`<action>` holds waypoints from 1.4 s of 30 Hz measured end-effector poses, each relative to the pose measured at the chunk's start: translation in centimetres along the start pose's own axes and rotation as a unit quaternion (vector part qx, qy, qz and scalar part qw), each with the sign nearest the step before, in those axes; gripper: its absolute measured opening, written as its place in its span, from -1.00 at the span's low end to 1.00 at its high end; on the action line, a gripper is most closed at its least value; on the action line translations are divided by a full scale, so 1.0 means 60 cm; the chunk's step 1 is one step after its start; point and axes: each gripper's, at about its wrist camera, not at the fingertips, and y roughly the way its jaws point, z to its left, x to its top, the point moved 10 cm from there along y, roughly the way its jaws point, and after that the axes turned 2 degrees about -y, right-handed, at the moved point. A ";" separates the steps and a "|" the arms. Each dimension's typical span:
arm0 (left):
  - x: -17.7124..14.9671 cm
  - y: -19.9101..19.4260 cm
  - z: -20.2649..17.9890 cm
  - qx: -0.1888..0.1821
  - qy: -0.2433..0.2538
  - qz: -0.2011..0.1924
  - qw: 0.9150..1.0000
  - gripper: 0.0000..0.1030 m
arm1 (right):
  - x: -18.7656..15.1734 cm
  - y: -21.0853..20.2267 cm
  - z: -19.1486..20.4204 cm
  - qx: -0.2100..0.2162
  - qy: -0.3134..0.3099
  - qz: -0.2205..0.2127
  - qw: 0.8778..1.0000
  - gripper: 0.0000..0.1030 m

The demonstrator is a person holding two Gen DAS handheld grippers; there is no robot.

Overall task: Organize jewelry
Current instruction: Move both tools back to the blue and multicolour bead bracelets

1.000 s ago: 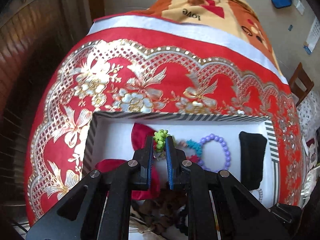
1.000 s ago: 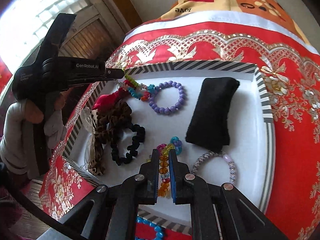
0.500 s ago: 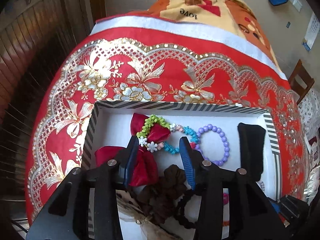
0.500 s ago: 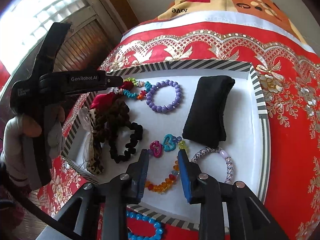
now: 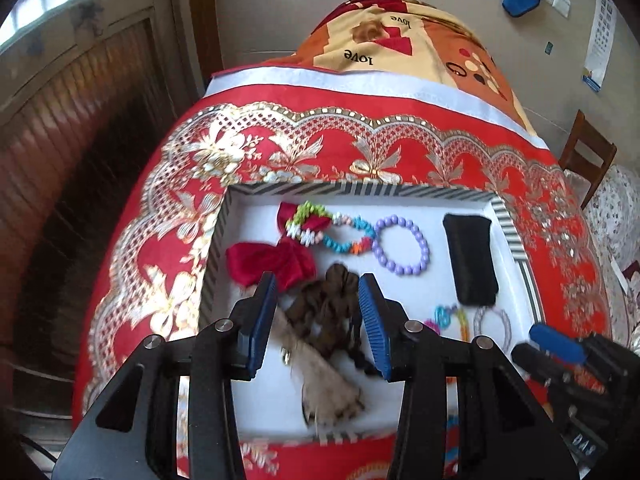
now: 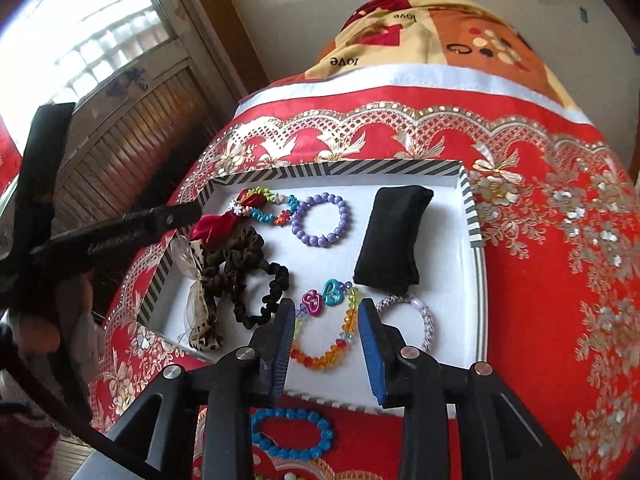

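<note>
both tongs gape wide, gripping nothing. the right gripper (image 6: 326, 344) hangs over the orange bead bracelet (image 6: 324, 350) at the tray's (image 6: 468, 208) 6 o'clock edge; the left gripper (image 5: 316, 320) hangs above the brown scrunchie (image 5: 328, 312). farther, toward 12 o'clock, the purple bracelet (image 6: 320, 220) lies beside the multicolour bracelet (image 5: 320, 228).

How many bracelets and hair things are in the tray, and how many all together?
Bead bracelets in the tray: 4 (multicolour, purple, orange with charms, silvery)
Hair scrunchies: 2 (brown, black)
Bows: 2 (red, leopard)
Black pouch: 1
Total: 9
One blue bracelet lies outside.
</note>
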 end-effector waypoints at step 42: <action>-0.254 -0.071 -0.051 -0.095 0.032 0.090 0.991 -0.19 | -0.210 -0.050 0.009 -0.044 0.024 0.038 0.998 -0.20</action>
